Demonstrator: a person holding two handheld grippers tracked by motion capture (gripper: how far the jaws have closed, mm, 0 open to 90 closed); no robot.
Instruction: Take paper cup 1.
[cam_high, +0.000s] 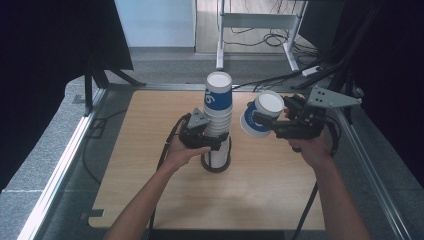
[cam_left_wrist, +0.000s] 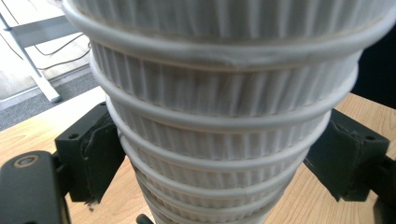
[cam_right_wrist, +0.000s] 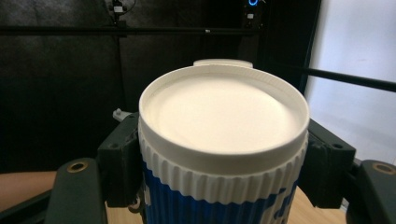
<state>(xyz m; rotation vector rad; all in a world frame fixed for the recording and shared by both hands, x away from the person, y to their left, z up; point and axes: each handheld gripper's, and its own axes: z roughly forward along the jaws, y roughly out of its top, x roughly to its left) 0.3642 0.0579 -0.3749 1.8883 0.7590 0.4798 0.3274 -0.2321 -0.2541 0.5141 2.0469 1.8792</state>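
Two grippers over a wooden table (cam_high: 150, 150), one in each hand.

Near the table's middle: a tall stack of cups (cam_high: 218, 120), upside down, white and ribbed low down, blue and white at the very top. Standing upright inside a small dark ring (cam_high: 216, 165) at the base.

At 9 o'clock from the stack: left gripper (cam_high: 214, 140), held by the left hand (cam_high: 182, 150). Jaws clenched around the lower part of the stack, one on each side. Seen close in the left gripper view: white ribbed cup walls and rims (cam_left_wrist: 224, 116), with a black pad (cam_left_wrist: 100, 149) pressed on the left side and another black pad (cam_left_wrist: 348, 158) against the right side. Bare wood behind, and a grey floor with a white desk leg (cam_left_wrist: 28, 60) at 11 o'clock.

At 3 o'clock from the stack: right gripper (cam_high: 261, 121), held by the right hand (cam_high: 312, 147). Up in the air, apart from the stack. Grasping one single cup (cam_high: 261, 115), tilted, white flat bottom turned up and toward the camera, blue band around the side. Grey three-cornered plate (cam_high: 332, 97) on top of this gripper.

Close in the right gripper view: single cup (cam_right_wrist: 224, 140) squeezed between two black jaws, white round bottom up, white ribbed edge, blue below. Just behind it, top of the stack (cam_right_wrist: 223, 62) peeking over. Dark curtain (cam_right_wrist: 60, 84) all around.

Black cables (cam_high: 280, 37) on the floor at 12 o'clock, past the table.
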